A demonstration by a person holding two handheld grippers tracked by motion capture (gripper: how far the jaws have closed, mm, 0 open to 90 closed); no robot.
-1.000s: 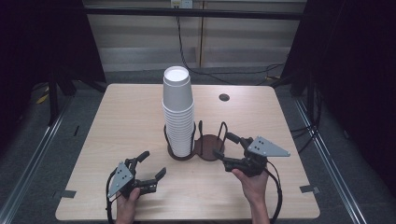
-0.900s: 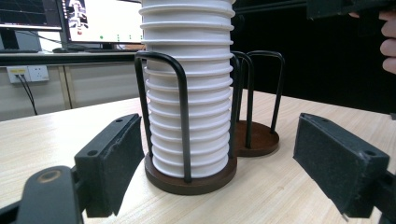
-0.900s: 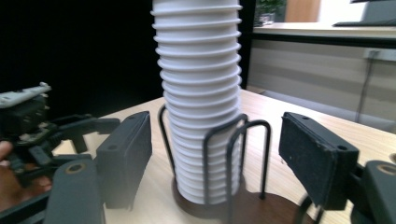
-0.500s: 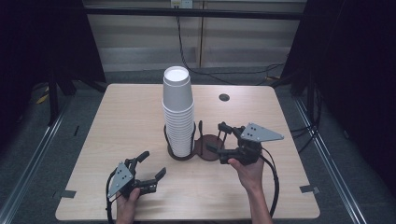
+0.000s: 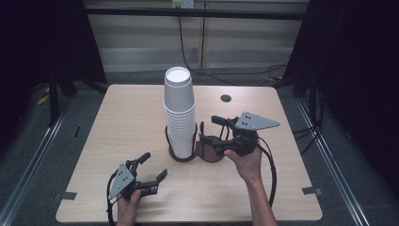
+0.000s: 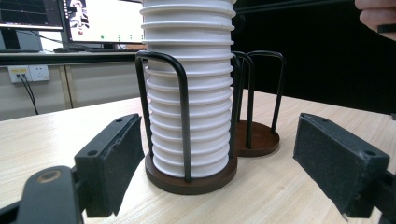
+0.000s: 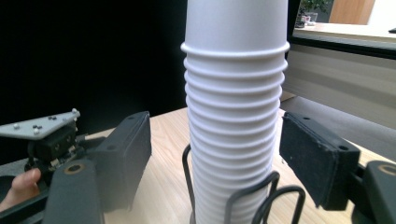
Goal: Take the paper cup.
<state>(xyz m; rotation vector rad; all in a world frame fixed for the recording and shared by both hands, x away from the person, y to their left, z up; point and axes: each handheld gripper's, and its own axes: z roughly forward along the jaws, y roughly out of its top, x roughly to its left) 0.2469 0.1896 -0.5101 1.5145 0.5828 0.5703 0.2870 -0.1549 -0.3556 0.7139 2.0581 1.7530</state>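
A tall stack of white paper cups (image 5: 179, 113) stands in a dark wire holder (image 5: 181, 155) at the table's middle. An empty twin holder (image 5: 211, 153) adjoins it on the right. My right gripper (image 5: 209, 128) hovers above that empty holder, just right of the stack. Its jaws have just been closing, are still apart, and grip nothing. In the right gripper view the stack (image 7: 233, 116) stands beyond the right gripper (image 7: 215, 158). My left gripper (image 5: 155, 165) rests low near the front left, open and empty, aimed at the stack (image 6: 189, 93).
A small round dark hole (image 5: 226, 98) marks the wooden table (image 5: 127, 122) behind the holders. Cables trail from both grippers toward the front edge. Monitors (image 6: 102, 18) glow behind the stack in the left gripper view.
My right gripper has risen and moved away from the front edge, closer to the cup stack. The left gripper and the stack have stayed put.
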